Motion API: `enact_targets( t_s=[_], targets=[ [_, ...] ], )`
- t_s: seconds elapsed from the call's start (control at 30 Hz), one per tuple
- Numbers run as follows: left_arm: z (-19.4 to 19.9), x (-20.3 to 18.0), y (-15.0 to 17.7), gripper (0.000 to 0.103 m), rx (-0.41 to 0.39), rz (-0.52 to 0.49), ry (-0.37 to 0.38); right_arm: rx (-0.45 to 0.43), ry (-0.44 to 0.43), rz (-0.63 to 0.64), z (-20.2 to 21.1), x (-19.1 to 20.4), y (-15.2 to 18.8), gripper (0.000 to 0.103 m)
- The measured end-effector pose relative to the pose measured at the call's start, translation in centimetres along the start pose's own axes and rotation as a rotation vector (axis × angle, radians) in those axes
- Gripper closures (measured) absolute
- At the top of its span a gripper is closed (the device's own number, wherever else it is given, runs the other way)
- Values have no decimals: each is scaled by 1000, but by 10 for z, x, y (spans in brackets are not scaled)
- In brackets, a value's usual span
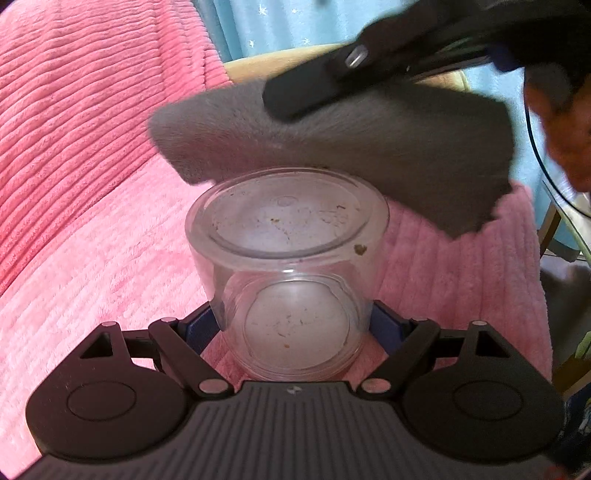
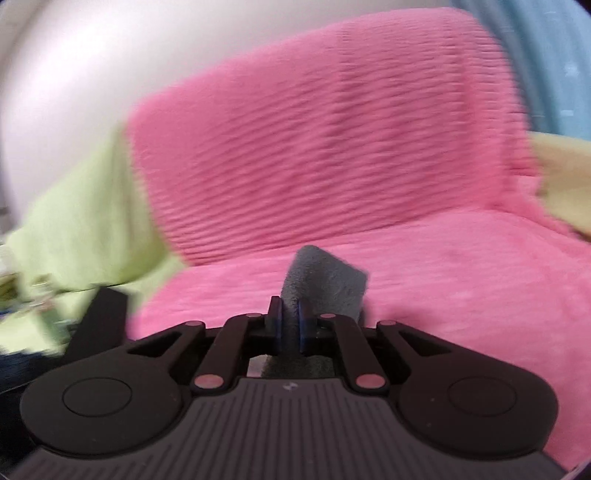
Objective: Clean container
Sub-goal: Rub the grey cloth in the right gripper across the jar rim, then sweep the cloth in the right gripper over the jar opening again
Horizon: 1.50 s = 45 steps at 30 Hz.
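Note:
A clear plastic container (image 1: 288, 258) with brown crumbs and smears on its base is held between the fingers of my left gripper (image 1: 295, 325), its base pointing away from the camera. A grey cloth (image 1: 369, 144) hangs just above and behind the container, touching its far rim. The right gripper (image 1: 314, 88) comes in from the upper right and is shut on that cloth. In the right wrist view my right gripper (image 2: 290, 325) pinches the grey cloth (image 2: 325, 282), which sticks up between the blue pads (image 2: 304, 325).
A pink ribbed blanket (image 1: 92, 166) covers a sofa seat and back (image 2: 314, 140) under both grippers. A green cover (image 2: 85, 229) lies at the left, a blue curtain (image 1: 280, 26) behind. A person's hand (image 1: 565, 122) and cables show at the right edge.

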<state>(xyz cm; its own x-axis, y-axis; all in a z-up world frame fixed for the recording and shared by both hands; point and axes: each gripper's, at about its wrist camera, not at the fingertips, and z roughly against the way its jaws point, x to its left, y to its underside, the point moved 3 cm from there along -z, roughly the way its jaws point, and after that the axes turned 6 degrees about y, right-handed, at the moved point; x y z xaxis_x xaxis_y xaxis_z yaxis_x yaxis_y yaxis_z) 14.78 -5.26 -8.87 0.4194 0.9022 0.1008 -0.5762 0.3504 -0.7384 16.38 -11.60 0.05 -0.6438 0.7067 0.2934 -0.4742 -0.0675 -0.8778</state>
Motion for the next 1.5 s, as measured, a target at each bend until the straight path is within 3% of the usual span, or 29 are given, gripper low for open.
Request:
enact_targets(
  t_s=[0.13, 0.23, 0.4, 0.6, 0.9, 1.1, 1.17, 1.37, 1.5],
  targets=[
    [-2, 1, -2, 17, 4, -3, 9, 64, -146, 43, -3, 15, 5, 96],
    [-5, 2, -4, 17, 8, 0, 16, 117, -163, 55, -15, 17, 13, 96],
    [-10, 3, -7, 17, 14, 4, 28, 118, -161, 44, -29, 12, 17, 98],
    [-16, 6, -10, 17, 21, 9, 42, 74, -65, 33, -47, 6, 9, 98],
    [-18, 12, -11, 17, 9, 6, 43, 14, 207, 141, -48, 3, 7, 98],
    [-21, 14, -16, 17, 6, 0, 42, 23, 243, 80, -27, -8, 3, 97],
    [2, 0, 9, 17, 4, 3, 48, 22, 201, 51, -13, -9, -1, 96],
    [9, -5, 18, 17, 2, -2, 51, 90, -76, 92, 6, 12, 5, 96],
    [22, -3, 26, 17, 4, -4, 49, 153, -106, 106, -11, 19, 13, 96]
  ],
)
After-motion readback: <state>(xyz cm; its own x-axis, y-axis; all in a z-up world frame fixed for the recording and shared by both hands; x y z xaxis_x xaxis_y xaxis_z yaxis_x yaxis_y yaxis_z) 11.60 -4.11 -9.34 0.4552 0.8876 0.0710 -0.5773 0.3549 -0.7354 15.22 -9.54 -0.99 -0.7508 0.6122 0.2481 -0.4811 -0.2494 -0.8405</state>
